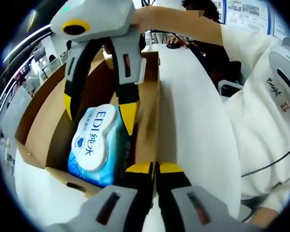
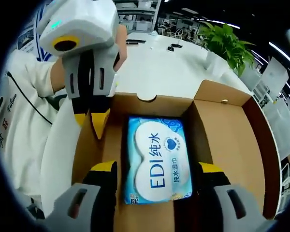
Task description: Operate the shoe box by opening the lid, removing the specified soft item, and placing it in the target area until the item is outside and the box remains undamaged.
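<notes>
long white worktop [image 2: 159,67] under everything, running off toward a leafy green potted plant [image 2: 227,41] at its far end. on it, an open brown cardboard shoe box [image 1: 43,121], lid [image 2: 232,140] swung back and standing up along one side, plain cardboard inside. flat on the box floor, a soft blue plastic pack of wet wipes [image 2: 157,162] with a white oval flap printed "edi", not yet out of the box. right gripper [image 2: 157,176], grey with yellow-tipped black jaws, reaching down into the box with jaws spread wide, one tip on each long side of the pack; whether the tips touch it cannot be told. left gripper [image 1: 154,168], same build, with jaws pressed together at the near box wall, beside the pack's corner, nothing seen between them. seen from the right gripper view, its tips hanging just over the box's inner edge. white printed sleeve [image 1: 261,96] of the person close along the worktop.
</notes>
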`<state>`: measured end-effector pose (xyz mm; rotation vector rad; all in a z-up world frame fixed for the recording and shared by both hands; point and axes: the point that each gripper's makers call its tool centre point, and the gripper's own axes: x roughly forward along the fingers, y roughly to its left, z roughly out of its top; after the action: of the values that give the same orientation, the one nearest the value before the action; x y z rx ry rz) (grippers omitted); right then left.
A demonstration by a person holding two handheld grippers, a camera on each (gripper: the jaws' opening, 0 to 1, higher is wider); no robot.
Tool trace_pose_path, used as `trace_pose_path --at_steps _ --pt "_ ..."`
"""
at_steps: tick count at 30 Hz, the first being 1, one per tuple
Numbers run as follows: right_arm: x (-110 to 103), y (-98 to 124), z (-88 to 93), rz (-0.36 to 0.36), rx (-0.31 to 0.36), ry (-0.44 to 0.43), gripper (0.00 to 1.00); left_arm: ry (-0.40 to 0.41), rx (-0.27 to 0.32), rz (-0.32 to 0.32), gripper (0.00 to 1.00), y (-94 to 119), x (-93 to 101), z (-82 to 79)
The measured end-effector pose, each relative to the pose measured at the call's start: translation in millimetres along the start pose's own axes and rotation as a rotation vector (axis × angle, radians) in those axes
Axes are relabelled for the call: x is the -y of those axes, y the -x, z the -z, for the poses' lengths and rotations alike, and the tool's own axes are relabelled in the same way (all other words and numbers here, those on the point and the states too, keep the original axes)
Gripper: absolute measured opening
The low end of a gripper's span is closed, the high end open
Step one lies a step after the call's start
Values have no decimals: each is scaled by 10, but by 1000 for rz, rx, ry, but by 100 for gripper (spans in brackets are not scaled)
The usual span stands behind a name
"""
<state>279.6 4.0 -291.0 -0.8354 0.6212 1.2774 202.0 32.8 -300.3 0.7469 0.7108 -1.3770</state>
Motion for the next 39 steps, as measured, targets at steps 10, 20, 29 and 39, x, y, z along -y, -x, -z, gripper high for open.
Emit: trace_pose_path --at_steps 10,20,29,39 --pt "-2 -86 18 -17 -20 1 69 13 5 -6 3 2 -5 -4" --pt "-61 -141 44 -42 -45 23 72 12 5 -5 2 2 -8 -5" --pt "-70 -82 76 -34 -48 40 70 11 8 -3 2 5 -3 -5" --pt "-69 -261 -44 -38 -93 114 70 8 9 -2 2 6 5 -6"
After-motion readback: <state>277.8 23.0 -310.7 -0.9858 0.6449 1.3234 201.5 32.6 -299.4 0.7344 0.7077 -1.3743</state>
